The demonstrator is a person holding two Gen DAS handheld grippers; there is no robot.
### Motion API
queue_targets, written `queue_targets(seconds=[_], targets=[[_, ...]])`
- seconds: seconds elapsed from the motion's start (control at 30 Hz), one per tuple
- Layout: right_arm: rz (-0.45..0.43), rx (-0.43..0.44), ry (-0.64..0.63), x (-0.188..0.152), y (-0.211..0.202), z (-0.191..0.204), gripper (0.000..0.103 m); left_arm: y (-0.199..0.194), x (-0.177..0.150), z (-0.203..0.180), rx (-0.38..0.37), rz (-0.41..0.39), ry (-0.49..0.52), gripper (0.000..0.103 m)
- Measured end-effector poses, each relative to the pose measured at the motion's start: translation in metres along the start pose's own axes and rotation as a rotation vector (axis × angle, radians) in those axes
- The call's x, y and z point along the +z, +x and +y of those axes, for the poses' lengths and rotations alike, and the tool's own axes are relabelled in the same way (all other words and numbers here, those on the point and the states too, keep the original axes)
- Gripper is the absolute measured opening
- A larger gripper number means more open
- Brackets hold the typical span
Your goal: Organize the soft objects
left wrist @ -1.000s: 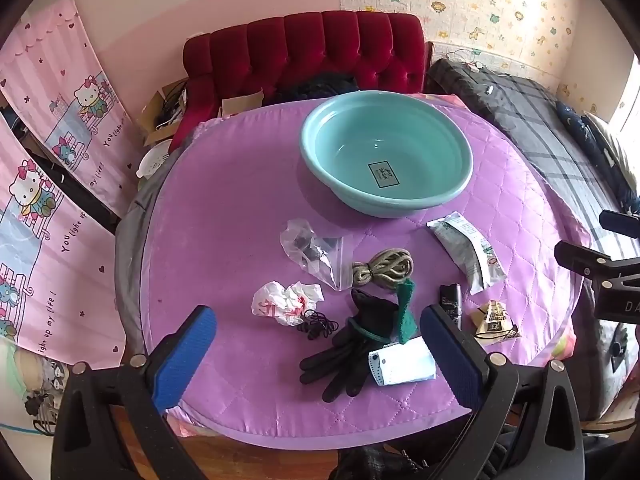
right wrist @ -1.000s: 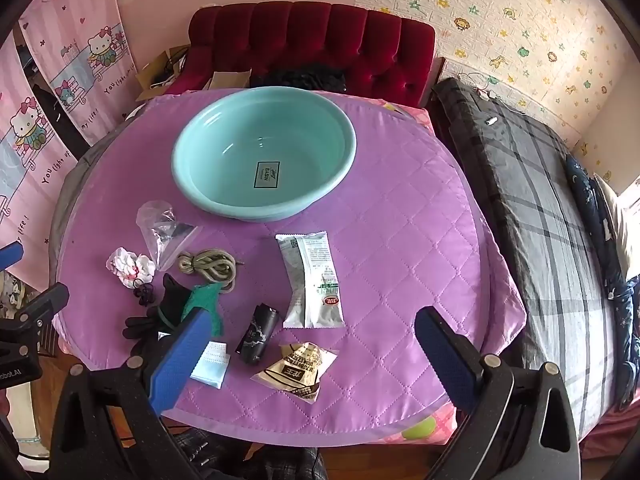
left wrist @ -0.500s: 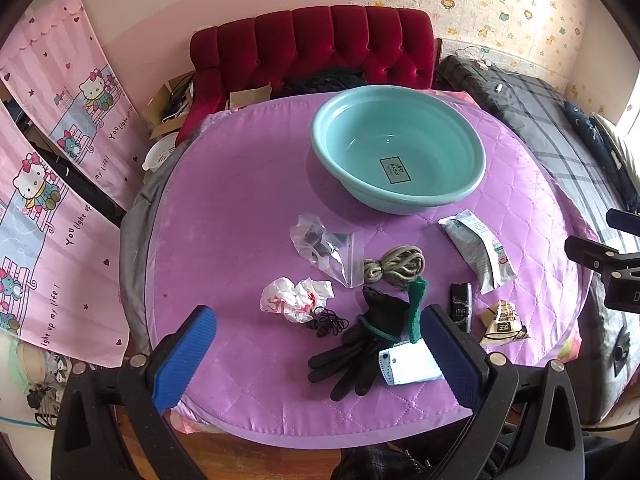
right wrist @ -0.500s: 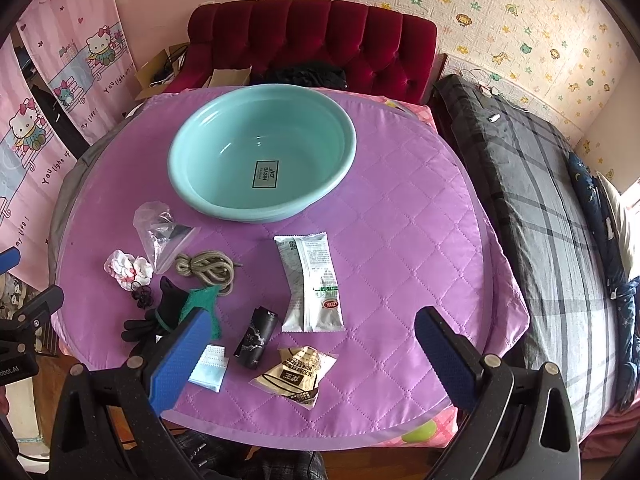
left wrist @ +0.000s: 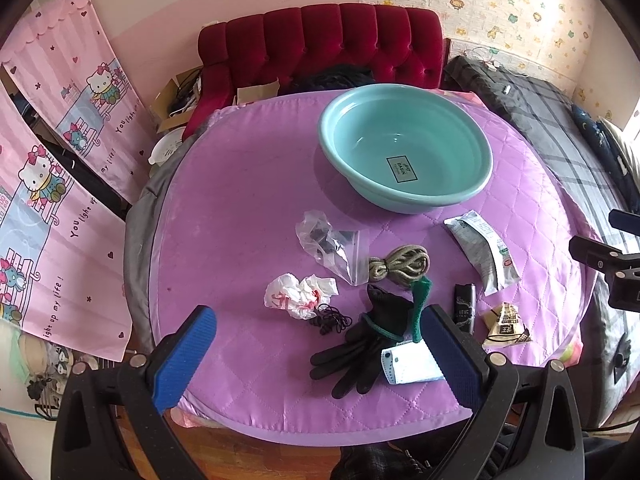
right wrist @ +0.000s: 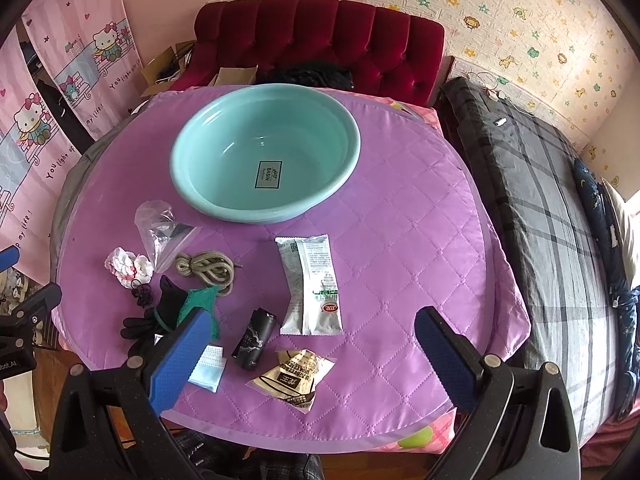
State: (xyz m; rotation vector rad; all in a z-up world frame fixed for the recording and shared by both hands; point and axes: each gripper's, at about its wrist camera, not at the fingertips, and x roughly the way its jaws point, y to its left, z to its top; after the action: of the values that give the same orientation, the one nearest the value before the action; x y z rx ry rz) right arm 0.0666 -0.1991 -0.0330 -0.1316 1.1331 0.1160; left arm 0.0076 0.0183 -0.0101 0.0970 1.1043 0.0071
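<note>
An empty teal basin [left wrist: 406, 152] [right wrist: 266, 152] sits at the back of the purple quilted table [left wrist: 240, 208] [right wrist: 404, 232]. Loose items lie in front of it: a clear zip bag [left wrist: 332, 248] [right wrist: 162, 236], a coiled grey rope [left wrist: 400, 266] [right wrist: 206, 270], crumpled white tissue [left wrist: 298, 294] [right wrist: 128, 266], a black glove [left wrist: 360, 346] [right wrist: 160, 312], a green cloth strip [left wrist: 420, 304], a white face mask [left wrist: 410, 366] [right wrist: 208, 368], a grey sachet [left wrist: 482, 256] [right wrist: 312, 284], a black roll [left wrist: 464, 306] [right wrist: 256, 338] and a tan snack packet [left wrist: 506, 326] [right wrist: 294, 374]. My left gripper [left wrist: 316, 356] hovers open above the glove. My right gripper [right wrist: 312, 356] hovers open over the snack packet.
A red tufted sofa [left wrist: 320, 44] [right wrist: 316, 44] stands behind the table, with cardboard boxes [left wrist: 176, 96] beside it. A grey plaid bed [right wrist: 540, 184] runs along the right. Pink cartoon curtains [left wrist: 60, 160] hang at the left. Black hair ties [left wrist: 330, 318] lie by the tissue.
Both cameras have shifted slightly; the table's contents have slid a little in each view. Nothing on the table has moved, and both grippers stay open.
</note>
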Motion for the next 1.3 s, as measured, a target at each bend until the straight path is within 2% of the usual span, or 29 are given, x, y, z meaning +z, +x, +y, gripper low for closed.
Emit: queue_targets(seconds=[0.57,0.87,1.3], targets=[[-0.004,0.032,-0.04,0.002,0.005,-0.004,0.103,-0.003,-0.001,-0.004,0.02,-0.01,-0.026,0.103],[-0.008,0.06,-0.06,0.003,0.009,-0.008,0.103,-0.003,-0.004,-0.003,0.024,-0.005,-0.072,0.103],[0.0,0.094,-0.096,0.003,0.025,-0.015,0.103,-0.002,-0.008,-0.016,0.045,-0.002,-0.107,0.103]])
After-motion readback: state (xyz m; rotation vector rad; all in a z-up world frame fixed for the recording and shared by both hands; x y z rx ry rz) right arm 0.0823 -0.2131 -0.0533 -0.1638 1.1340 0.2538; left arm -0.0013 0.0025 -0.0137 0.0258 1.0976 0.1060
